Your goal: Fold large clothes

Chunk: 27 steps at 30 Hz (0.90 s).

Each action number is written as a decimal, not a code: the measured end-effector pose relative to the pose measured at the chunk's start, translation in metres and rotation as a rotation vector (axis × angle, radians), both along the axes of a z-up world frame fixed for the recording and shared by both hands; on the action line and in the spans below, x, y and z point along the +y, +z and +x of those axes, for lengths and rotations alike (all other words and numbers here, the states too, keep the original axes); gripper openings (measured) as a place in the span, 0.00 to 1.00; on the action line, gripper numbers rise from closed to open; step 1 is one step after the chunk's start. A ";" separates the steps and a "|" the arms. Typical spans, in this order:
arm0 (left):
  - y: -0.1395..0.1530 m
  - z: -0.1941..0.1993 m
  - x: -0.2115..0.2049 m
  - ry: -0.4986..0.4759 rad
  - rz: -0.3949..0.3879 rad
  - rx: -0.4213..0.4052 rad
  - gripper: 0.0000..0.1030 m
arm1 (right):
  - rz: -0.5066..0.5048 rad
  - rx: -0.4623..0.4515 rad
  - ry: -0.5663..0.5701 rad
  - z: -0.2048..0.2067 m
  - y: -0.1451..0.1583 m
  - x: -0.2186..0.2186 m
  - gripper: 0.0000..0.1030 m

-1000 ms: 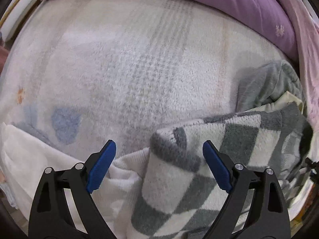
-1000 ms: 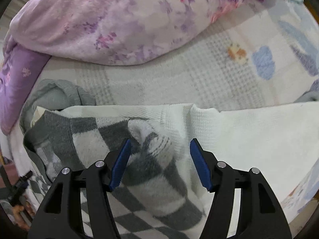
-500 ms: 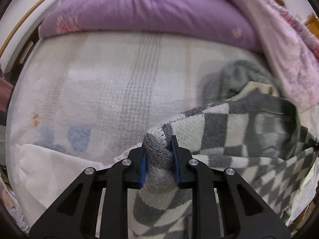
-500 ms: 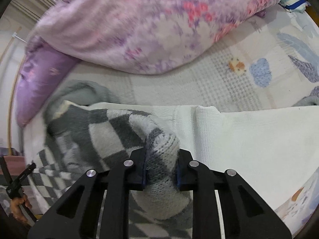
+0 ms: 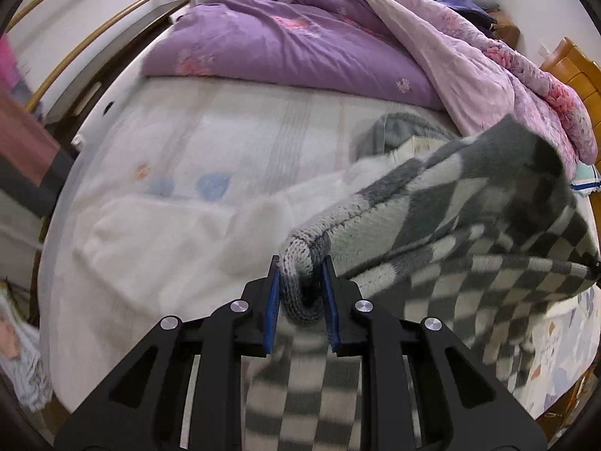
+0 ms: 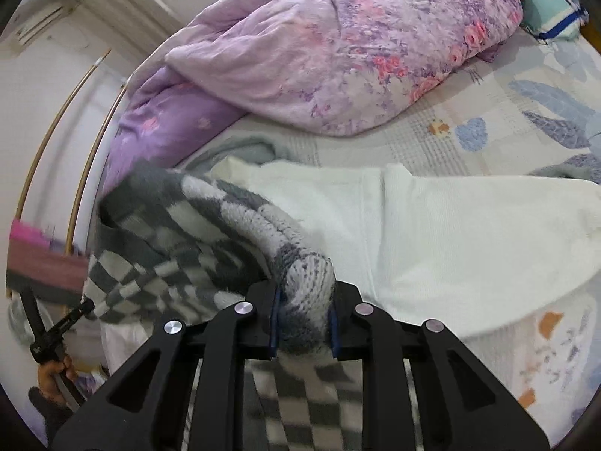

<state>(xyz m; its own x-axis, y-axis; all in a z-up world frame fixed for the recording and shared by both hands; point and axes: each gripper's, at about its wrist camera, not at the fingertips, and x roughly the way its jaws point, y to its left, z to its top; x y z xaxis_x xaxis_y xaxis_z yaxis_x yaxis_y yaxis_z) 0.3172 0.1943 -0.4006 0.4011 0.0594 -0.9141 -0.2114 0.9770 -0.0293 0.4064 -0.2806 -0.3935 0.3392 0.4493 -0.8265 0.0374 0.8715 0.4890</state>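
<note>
A grey and white checkered knit garment (image 5: pixel 469 225) hangs lifted above the bed. My left gripper (image 5: pixel 300 282) is shut on one ribbed edge of it. My right gripper (image 6: pixel 304 300) is shut on another edge of the same garment (image 6: pixel 180 225). The cloth sags between the two grippers and drapes down under them. A white garment (image 6: pixel 469 233) lies flat on the bed below; it also shows in the left wrist view (image 5: pixel 169 240). A grey garment (image 5: pixel 398 127) lies bunched further back.
A purple and pink floral duvet (image 5: pixel 300 37) is piled along the far side of the bed (image 5: pixel 225 131); it also shows in the right wrist view (image 6: pixel 338 45). A wooden headboard (image 5: pixel 574 71) is at the right. A pillow (image 6: pixel 552 11) lies at the bed's head.
Both grippers went from open around the checkered garment's edges to shut on them. They have lifted it up off the bed, away from the white garment.
</note>
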 end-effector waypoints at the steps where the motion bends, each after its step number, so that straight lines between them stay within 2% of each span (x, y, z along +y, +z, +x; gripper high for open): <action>1: 0.002 -0.017 -0.001 0.016 -0.004 0.003 0.19 | 0.003 0.007 0.007 -0.012 0.003 -0.003 0.17; 4: 0.003 -0.067 0.000 0.067 -0.022 0.026 0.16 | -0.010 0.022 0.024 -0.050 0.013 -0.012 0.17; 5: 0.002 -0.081 0.002 0.091 -0.005 0.041 0.00 | -0.011 0.029 0.026 -0.060 0.014 -0.014 0.17; 6: 0.001 -0.099 0.006 0.117 -0.007 0.054 0.00 | -0.010 0.042 0.028 -0.073 0.014 -0.017 0.17; 8: -0.005 -0.130 0.015 0.130 -0.064 0.060 0.00 | 0.004 0.078 0.051 -0.105 0.009 -0.017 0.17; 10: -0.023 -0.155 0.016 0.122 -0.052 0.108 0.00 | -0.030 0.106 0.088 -0.137 -0.001 -0.007 0.17; 12: -0.042 -0.176 0.017 0.130 -0.099 0.140 0.00 | -0.064 0.130 0.085 -0.158 -0.014 -0.003 0.17; 14: -0.050 -0.188 0.019 0.143 -0.165 0.135 0.00 | -0.050 0.174 0.035 -0.179 -0.031 -0.006 0.16; 16: -0.059 -0.198 0.028 0.193 -0.301 0.110 0.08 | -0.048 0.219 -0.007 -0.197 -0.048 -0.008 0.16; 18: -0.066 -0.202 0.034 0.221 -0.360 0.089 0.43 | -0.037 0.227 -0.038 -0.207 -0.055 -0.008 0.16; 20: -0.072 -0.202 0.040 0.263 -0.397 0.053 0.53 | -0.025 0.210 -0.062 -0.213 -0.055 -0.007 0.16; 21: -0.080 -0.201 0.046 0.294 -0.452 0.041 0.56 | -0.036 0.195 -0.070 -0.214 -0.052 -0.005 0.16; 24: -0.101 -0.190 0.057 0.371 -0.542 0.028 0.56 | -0.047 0.180 -0.086 -0.213 -0.050 -0.003 0.16; 27: -0.119 -0.164 0.055 0.373 -0.541 0.051 0.56 | -0.047 0.177 -0.102 -0.214 -0.054 -0.005 0.16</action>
<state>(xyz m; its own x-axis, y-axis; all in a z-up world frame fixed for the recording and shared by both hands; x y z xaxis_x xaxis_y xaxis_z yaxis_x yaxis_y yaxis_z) 0.1527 0.2493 -0.5196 0.3983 -0.2871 -0.8712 -0.5467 0.6883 -0.4768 0.1929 -0.2853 -0.4470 0.2287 0.3800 -0.8963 0.2081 0.8803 0.4263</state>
